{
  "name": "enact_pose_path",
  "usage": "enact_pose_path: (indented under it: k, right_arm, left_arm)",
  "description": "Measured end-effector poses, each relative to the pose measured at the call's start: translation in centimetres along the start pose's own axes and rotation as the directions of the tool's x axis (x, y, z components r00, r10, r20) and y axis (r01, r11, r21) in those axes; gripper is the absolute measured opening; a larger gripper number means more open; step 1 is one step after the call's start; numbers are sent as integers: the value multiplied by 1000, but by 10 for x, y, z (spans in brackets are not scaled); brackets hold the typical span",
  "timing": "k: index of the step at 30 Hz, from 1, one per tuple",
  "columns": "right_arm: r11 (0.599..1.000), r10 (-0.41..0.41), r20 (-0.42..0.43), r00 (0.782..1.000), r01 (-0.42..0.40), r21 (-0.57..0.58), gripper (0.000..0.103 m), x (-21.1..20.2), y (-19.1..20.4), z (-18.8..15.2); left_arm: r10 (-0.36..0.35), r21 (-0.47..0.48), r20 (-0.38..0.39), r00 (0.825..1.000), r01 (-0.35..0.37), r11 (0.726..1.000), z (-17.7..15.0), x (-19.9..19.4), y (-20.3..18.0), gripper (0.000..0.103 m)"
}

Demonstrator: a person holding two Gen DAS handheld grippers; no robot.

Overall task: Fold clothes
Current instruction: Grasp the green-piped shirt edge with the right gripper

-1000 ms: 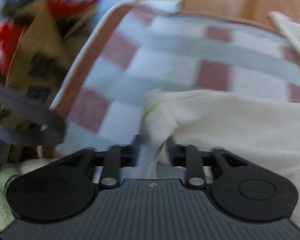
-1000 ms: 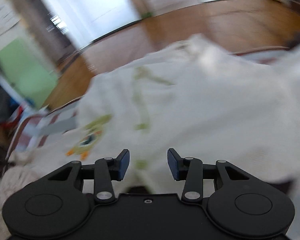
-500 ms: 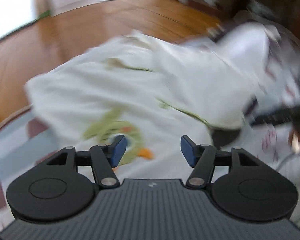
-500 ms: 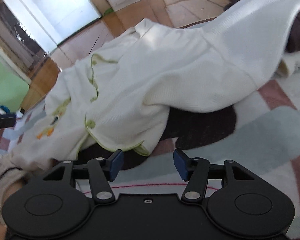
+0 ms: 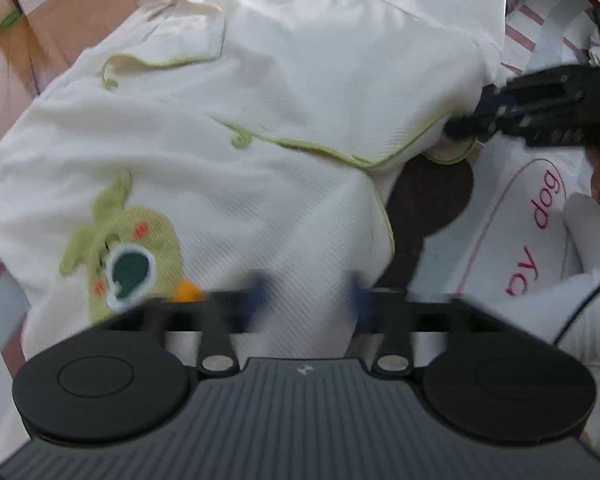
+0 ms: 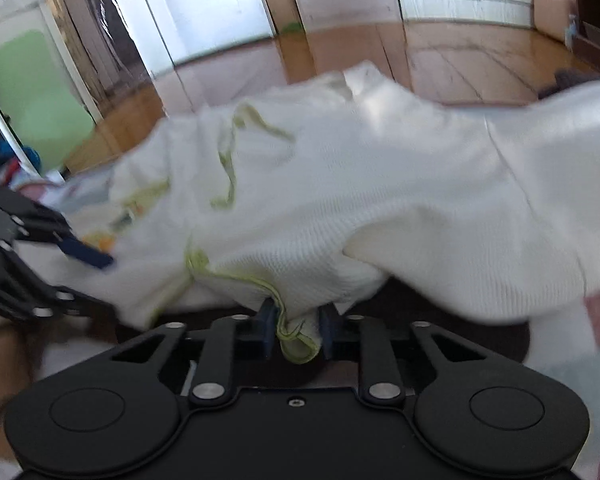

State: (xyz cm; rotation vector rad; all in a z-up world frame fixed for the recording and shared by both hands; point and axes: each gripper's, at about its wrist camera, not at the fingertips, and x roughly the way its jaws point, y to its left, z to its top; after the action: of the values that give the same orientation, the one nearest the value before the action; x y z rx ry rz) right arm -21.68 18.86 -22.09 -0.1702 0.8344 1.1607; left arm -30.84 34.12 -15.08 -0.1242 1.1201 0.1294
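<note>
White top (image 5: 292, 120) lies rumpled on the mat (image 5: 500, 216). Right gripper (image 6: 296, 330) is clamped on its green-trimmed hem; left gripper (image 5: 306, 296) has fingers apart over the lower edge. Soft, light, floppy knit; best pinched at hem corners.

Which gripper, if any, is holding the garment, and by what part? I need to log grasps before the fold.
The right gripper is shut on the white shirt, pinching its green-trimmed hem edge. The left gripper is open, holding nothing.
</note>
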Motion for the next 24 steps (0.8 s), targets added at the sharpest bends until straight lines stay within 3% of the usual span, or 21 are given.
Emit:
enact_pose_path:
  k: [3, 6, 10, 11, 12, 14, 17, 20, 24]
  right_arm:
    - [998, 60, 62, 996, -61, 21, 23, -4, -3, 34]
    - [992, 95, 99, 991, -103, 73, 23, 2, -11, 68]
    - [980, -54, 18, 998, 49, 191, 26, 41, -24, 93]
    - [971, -91, -6, 996, 90, 223, 36, 50, -28, 96]
    - [958, -116, -26, 993, 118, 261, 42, 56, -32, 96]
    - [937, -116, -34, 993, 121, 328, 42, 60, -42, 92]
    - [921, -105, -19, 994, 104, 375, 43, 50, -51, 83]
    - [910, -157, 3, 988, 143, 390, 45, 33, -53, 70]
    - [897, -79, 43, 996, 52, 440, 46, 15, -55, 49]
  left_arm:
    - [26, -32, 24, 999, -25, 999, 20, 2, 20, 9]
    - [29, -161, 58, 998, -20, 987, 35, 6, 50, 10]
    - [50, -284, 107, 993, -18, 959, 33, 8, 73, 21]
    - [58, -306, 119, 991, -19, 952, 30, 8, 77, 27]
    - [67, -327, 131, 989, -21, 945, 27, 8, 80, 38]
    - [85, -371, 154, 984, -22, 929, 21, 7, 87, 48]
    - [114, -434, 187, 976, -22, 901, 11, 7, 98, 49]
    - [150, -484, 216, 965, -28, 874, 4, 5, 106, 52]
    - [196, -462, 236, 952, -67, 884, 7, -1, 100, 52]
